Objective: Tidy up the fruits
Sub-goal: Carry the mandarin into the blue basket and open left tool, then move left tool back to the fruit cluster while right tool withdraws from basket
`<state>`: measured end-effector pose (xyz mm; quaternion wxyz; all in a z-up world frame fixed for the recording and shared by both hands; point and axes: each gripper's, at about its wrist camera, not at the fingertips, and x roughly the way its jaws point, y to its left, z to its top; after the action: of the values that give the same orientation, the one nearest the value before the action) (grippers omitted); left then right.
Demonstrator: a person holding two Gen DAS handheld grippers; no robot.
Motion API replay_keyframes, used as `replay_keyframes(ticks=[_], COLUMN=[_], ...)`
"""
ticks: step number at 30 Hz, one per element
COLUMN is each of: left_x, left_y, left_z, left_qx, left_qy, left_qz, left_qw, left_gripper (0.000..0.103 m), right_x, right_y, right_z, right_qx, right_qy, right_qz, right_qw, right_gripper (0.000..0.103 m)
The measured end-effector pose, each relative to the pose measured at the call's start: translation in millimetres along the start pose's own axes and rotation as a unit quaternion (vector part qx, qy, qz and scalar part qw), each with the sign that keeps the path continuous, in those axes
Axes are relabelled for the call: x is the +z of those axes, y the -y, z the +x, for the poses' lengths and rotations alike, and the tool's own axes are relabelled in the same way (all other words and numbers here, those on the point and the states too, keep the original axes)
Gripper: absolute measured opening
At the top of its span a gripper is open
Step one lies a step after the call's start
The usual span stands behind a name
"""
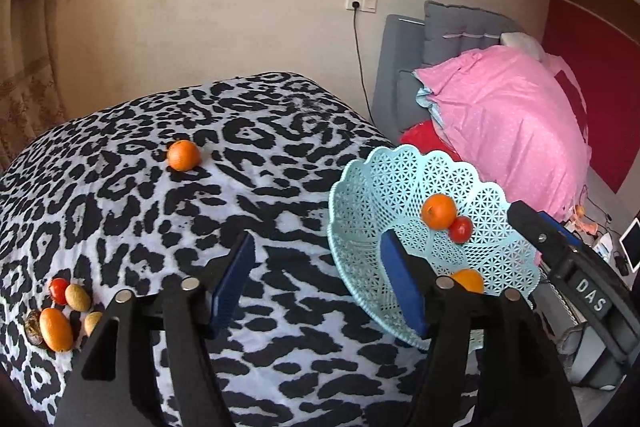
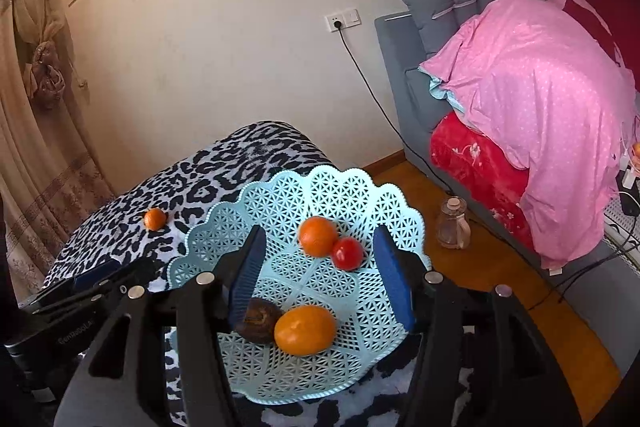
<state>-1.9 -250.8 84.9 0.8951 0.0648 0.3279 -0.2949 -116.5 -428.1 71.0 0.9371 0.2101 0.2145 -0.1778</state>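
A light blue lattice basket (image 1: 400,179) (image 2: 360,187) sits at the right edge of a leopard-print table (image 1: 200,227). It holds an orange (image 2: 318,235), a red tomato (image 2: 347,253), a larger orange (image 2: 305,330) and a dark brown fruit (image 2: 258,319). A lone orange (image 1: 183,155) (image 2: 155,219) lies further back on the cloth. A cluster of several fruits (image 1: 60,311) lies at the left. My left gripper (image 1: 320,283) is open and empty above the cloth beside the basket. My right gripper (image 2: 320,279) is open and empty over the basket.
A grey sofa with a pink quilt (image 2: 540,107) and a red blanket (image 2: 480,163) stands to the right. A glass jar (image 2: 452,223) stands on the wooden floor. A cable (image 2: 380,107) runs down from the wall socket. Curtains (image 2: 36,107) hang at the left.
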Motion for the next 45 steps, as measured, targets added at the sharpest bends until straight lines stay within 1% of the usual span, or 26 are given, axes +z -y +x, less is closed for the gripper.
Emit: replay_keyframes(ticks=[4,12,14,17,25,26,27,28,29,30,32,35,39,45], left_x=[-1.6,-7.0,-8.5,-11.7,-22.1,-23.7,-25.2,-26.8,-28.1,-29.9,-34.1,-41.5,-53.1,-71.1], left_y=[-10.3,-39.7,-48.4,-63.6,-97.6,-102.5,-106.7,-111.4,-116.1,-122.4,-135.0,-153.1,-177.1,-208.9], left_z=[-7.6,-25.3,-29.1,-36.1,-53.0,-54.8,-56.1,-57.9,-59.3,-61.5,-66.1,-72.0,-81.9,-93.2], left_qx=[0.015,0.049,0.057,0.07,0.101,0.106,0.108,0.111,0.115,0.119,0.128,0.146,0.175,0.208], left_qy=[0.009,0.022,0.023,0.024,0.028,0.026,0.026,0.025,0.024,0.024,0.024,0.021,0.021,0.015], left_qz=[-0.006,-0.023,-0.03,-0.043,-0.065,-0.069,-0.074,-0.079,-0.084,-0.092,-0.106,-0.12,-0.13,-0.143], left_qw=[0.9998,0.9983,0.9977,0.9963,0.9924,0.9916,0.9911,0.9903,0.9895,0.9884,0.9858,0.9818,0.9757,0.9676], left_gripper=[0.071,0.071,0.071,0.071,0.071,0.071,0.071,0.071,0.075,0.083,0.089,0.09,0.09,0.09], right_x=[-1.2,-10.3,-12.3,-15.3,-20.0,-20.6,-21.3,-22.1,-22.8,-23.2,-24.0,-26.7,-31.4,-39.6], right_y=[-7.4,-28.3,-31.6,-37.7,-51.3,-52.4,-53.0,-53.6,-54.7,-55.8,-57.5,-61.2,-68.0,-79.6], right_z=[-3.5,-5.1,-5.1,-6.2,-8.3,-8.5,-9.0,-9.9,-10.4,-10.7,-11.3,-11.9,-12.5,-16.7], right_qx=[0.013,0.043,0.049,0.058,0.075,0.077,0.079,0.08,0.08,0.082,0.085,0.09,0.097,0.11], right_qy=[-0.002,-0.02,-0.025,-0.029,-0.039,-0.04,-0.04,-0.039,-0.038,-0.04,-0.042,-0.046,-0.052,-0.058], right_qz=[-0.007,-0.032,-0.038,-0.046,-0.063,-0.063,-0.064,-0.065,-0.066,-0.068,-0.07,-0.075,-0.084,-0.1], right_qw=[1.0,0.998,0.998,0.997,0.994,0.994,0.994,0.994,0.994,0.994,0.993,0.992,0.99,0.987], right_gripper=[0.059,0.06,0.061,0.066,0.067,0.07,0.077,0.079,0.081,0.081,0.081,0.081,0.081,0.081])
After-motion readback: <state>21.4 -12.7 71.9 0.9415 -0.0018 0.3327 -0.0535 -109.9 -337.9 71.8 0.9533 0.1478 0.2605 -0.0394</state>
